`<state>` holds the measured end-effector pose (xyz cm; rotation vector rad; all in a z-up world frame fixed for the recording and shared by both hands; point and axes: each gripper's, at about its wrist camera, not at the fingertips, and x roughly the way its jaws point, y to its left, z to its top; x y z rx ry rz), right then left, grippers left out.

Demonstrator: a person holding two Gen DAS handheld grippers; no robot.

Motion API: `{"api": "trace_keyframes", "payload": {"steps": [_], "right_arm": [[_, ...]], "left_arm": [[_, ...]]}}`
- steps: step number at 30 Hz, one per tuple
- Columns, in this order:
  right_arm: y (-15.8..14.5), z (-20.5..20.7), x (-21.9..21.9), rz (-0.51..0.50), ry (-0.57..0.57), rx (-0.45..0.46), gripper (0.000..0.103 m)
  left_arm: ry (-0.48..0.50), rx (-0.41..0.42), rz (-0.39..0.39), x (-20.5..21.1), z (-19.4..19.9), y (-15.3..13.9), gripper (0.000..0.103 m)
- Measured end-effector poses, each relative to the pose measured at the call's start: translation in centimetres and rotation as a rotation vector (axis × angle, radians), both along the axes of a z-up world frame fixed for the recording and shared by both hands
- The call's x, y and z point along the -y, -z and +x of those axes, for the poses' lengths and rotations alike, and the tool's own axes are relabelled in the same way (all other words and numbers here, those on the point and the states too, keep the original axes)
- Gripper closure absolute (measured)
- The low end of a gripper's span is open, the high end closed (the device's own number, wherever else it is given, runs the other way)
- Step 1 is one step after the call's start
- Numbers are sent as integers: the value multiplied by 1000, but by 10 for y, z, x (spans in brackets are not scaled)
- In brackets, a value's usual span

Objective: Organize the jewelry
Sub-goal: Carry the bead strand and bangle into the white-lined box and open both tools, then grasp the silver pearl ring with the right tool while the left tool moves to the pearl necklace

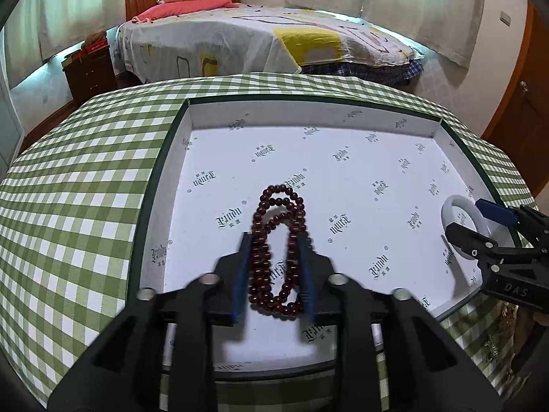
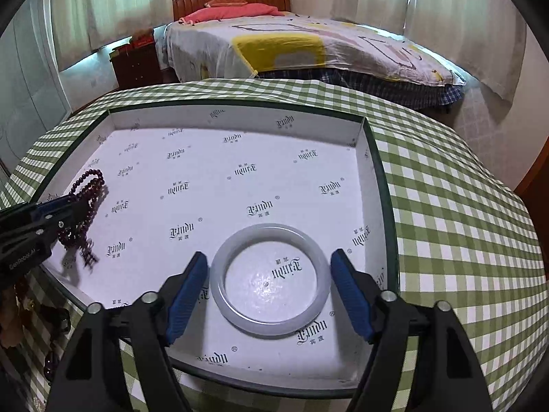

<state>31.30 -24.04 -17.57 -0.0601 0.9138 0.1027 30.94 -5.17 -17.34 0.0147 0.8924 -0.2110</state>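
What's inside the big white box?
A dark red bead string between the left hand-held gripper fingers and a white bangle. The grippers hide the box's near edge.

I see soft daylight through the curtained windows (image 1: 68,17), even and fairly bright. Glare spot on the box floor (image 2: 264,285) inside the bangle (image 2: 219,274). Left gripper (image 1: 276,240) and beads (image 1: 278,250) motion-blurred. Heavy fisheye bending, dark vignette at corners.

A green-checked tablecloth (image 2: 446,206) covers the table, with a shallow white-lined box (image 2: 372,178) lying on it.
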Motion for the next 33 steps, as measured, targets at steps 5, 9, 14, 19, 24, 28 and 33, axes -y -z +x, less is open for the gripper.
{"api": "trace_keyframes", "payload": {"steps": [5,9,14,19,24,28,33], "right_arm": [[-2,-1,1,13,-7,3,26],[-17,-8,2,37,-10,49,26],[-45,-23,4,63,-5,119,26],[-68,-48,7,75,17,182,26],[-74,-87,14,73,60,224,26],[-67,-127,21,71,102,239,26],[-50,-168,30,86,146,237,26]], "left_arm": [[3,1,-2,2,-1,0,55],[0,3,-24,-2,-5,-5,53],[-3,50,-25,-6,-17,-21,44],[-11,112,-18,-9,-39,-41,43],[-28,156,-16,-13,-74,-50,43],[-35,179,-24,-16,-108,-50,43],[-41,205,-32,-20,-147,-46,43]]}}
